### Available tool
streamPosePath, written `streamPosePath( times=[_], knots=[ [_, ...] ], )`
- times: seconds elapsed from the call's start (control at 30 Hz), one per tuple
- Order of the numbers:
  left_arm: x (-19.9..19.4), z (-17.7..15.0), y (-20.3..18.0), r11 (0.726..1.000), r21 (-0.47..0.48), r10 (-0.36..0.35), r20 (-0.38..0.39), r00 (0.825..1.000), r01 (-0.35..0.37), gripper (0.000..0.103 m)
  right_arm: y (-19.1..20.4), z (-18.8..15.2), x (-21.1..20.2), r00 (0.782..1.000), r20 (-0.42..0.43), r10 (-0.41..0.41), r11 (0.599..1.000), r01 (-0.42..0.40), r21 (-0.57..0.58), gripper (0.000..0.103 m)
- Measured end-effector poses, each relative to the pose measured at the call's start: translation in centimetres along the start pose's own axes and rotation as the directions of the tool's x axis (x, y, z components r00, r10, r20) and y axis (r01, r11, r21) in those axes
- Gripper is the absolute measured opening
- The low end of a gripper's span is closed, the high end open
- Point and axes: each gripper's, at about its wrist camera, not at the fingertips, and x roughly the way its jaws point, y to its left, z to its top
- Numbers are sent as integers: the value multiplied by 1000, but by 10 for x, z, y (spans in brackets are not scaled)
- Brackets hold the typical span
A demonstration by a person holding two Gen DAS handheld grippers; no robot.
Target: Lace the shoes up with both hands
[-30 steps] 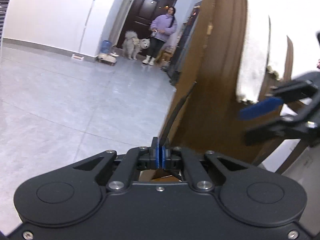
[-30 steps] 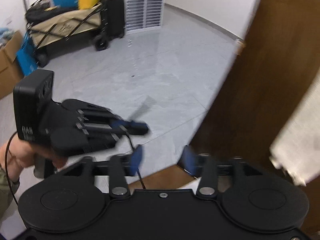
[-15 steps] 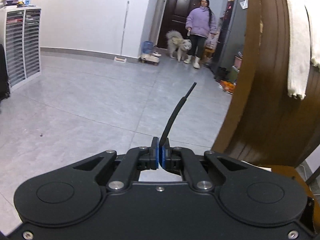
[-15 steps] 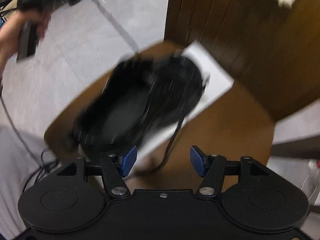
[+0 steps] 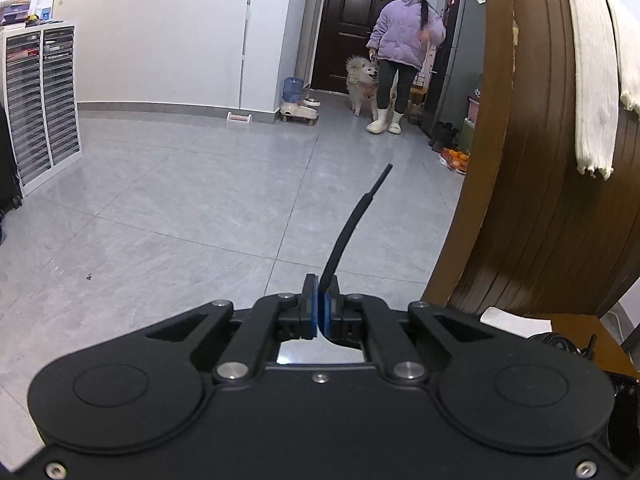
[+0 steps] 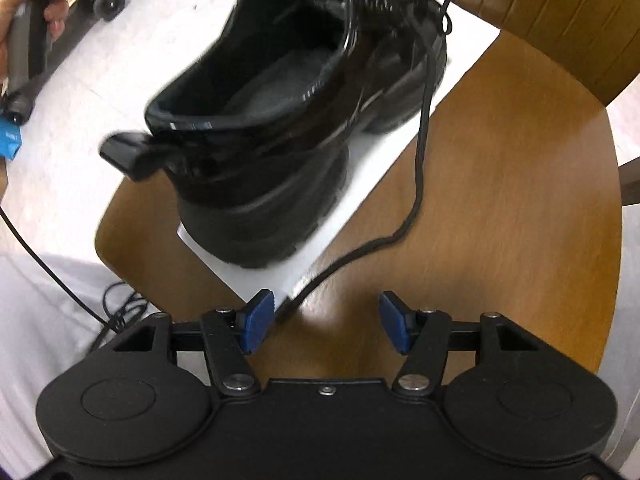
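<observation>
Left gripper [image 5: 320,300] clenched on black lace end [image 5: 352,224], held over the floor. Right gripper [image 6: 326,320] jaws apart, just been closing, nothing pinched; loose lace [image 6: 420,152] ends near left pad. Black shoe [image 6: 280,120] on white sheet [image 6: 360,184] at chair seat [image 6: 500,200] back-left edge. No readable writing.

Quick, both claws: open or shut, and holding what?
Left claw: shut on the black lace end.
Right claw: open, has just been closing, holding nothing; the loose lace ends beside its left pad.
</observation>
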Motion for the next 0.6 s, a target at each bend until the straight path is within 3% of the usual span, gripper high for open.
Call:
streamPosePath(
  times=[0.07, 0.13, 0.2, 0.27, 0.3, 0.33, 0.37, 0.4, 0.43, 0.5, 0.57, 0.6],
  knots=[
    [1, 0, -3, 1000, 8, -1, -3, 1000, 1, 3, 4, -1, 3, 1000, -14, -6, 999, 5, -32, 48],
    [2, 0, -4, 1000, 11, -1, -8, 1000, 1, 3, 8, 1, 2, 999, -13, -42, 996, 41, -84, 34],
    [5, 1, -6, 1000, 20, 1, -20, 1000, -1, 3, 9, 3, 2, 998, -16, -64, 991, 62, -117, 3],
    [6, 3, -11, 996, 75, -41, -44, 998, 44, 6, 8, 3, 2, 998, -26, -65, 989, 62, -132, 3],
    [4, 4, -15, 991, 112, -66, -50, 997, 71, 18, 6, 4, 2, 998, -34, -55, 989, 50, -136, 3],
    [1, 4, -20, 984, 152, -84, -47, 995, 90, 42, 6, 4, 1, 998, -37, -60, 987, 53, -154, 3],
    [-4, 5, -29, 968, 225, -105, -38, 994, 111, 57, 5, 3, -3, 997, -35, -76, 980, 68, -186, 3],
    [-14, 5, -41, 937, 322, -134, -24, 991, 135, 87, 4, 3, -5, 996, -33, -86, 976, 78, -204, 3],
    [-22, 4, -53, 902, 401, -168, -14, 986, 159, 94, 4, 3, -9, 995, -31, -98, 970, 88, -225, 3],
    [-42, -1, -82, 789, 575, -261, -10, 965, 219, 94, 2, 4, -27, 991, -18, -135, 948, 124, -292, 3],
    [-55, -5, -109, 678, 681, -330, -53, 942, 276, 94, -1, 6, -43, 988, -12, -151, 930, 138, -340, 3],
    [-63, -9, -130, 591, 740, -374, -100, 922, 320, 94, -1, 7, -49, 988, -12, -151, 923, 137, -361, 3]
  ],
)
